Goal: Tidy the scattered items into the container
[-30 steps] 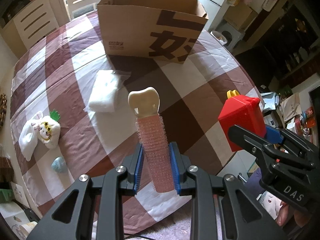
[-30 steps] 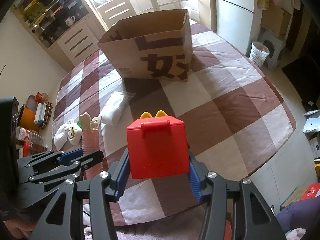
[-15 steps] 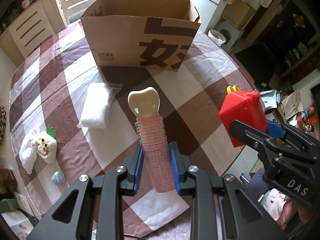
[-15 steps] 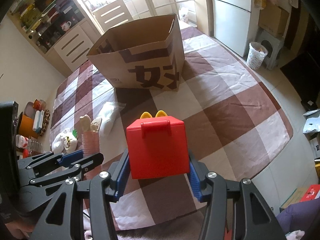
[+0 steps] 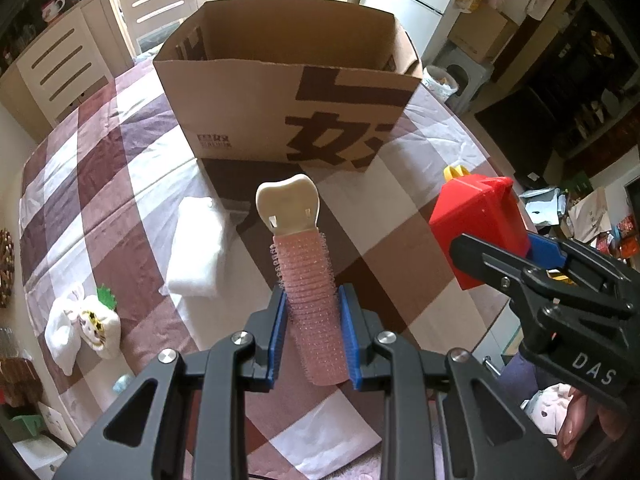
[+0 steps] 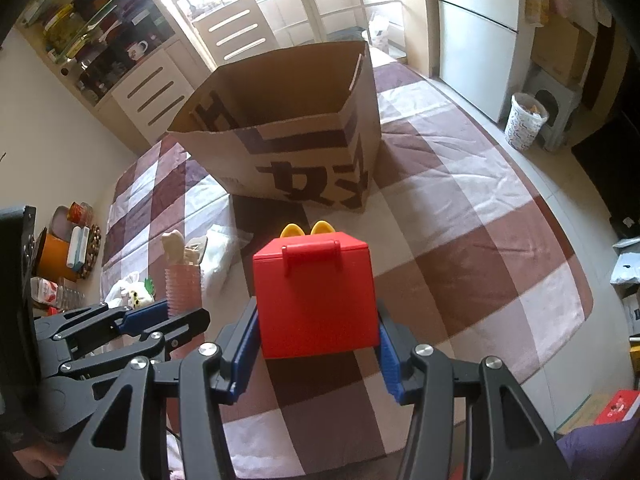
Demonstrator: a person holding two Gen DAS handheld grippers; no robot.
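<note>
My left gripper [image 5: 312,312] is shut on a pink hair roller [image 5: 310,296] with a cream tooth-shaped cap, held upright above the checked tablecloth. My right gripper [image 6: 316,336] is shut on a red toy box [image 6: 316,292] with yellow tabs; the same box [image 5: 480,220] shows at the right of the left wrist view. The open cardboard box [image 5: 288,92] stands ahead on the table, its inside visible from above [image 6: 288,92]. In the right wrist view the left gripper [image 6: 168,314] with the roller [image 6: 182,288] is at lower left.
A folded white cloth [image 5: 198,248] lies left of the roller. A white plush toy [image 5: 86,328] and a small pale blue item [image 5: 122,382] sit near the table's left edge. White chairs [image 6: 236,32], a cabinet and a fridge stand beyond the table [image 6: 460,216].
Both grippers have moved toward the cardboard box with their items still held; the box now looks larger and its opening shows more. The cloth and plush have slid down the view.
</note>
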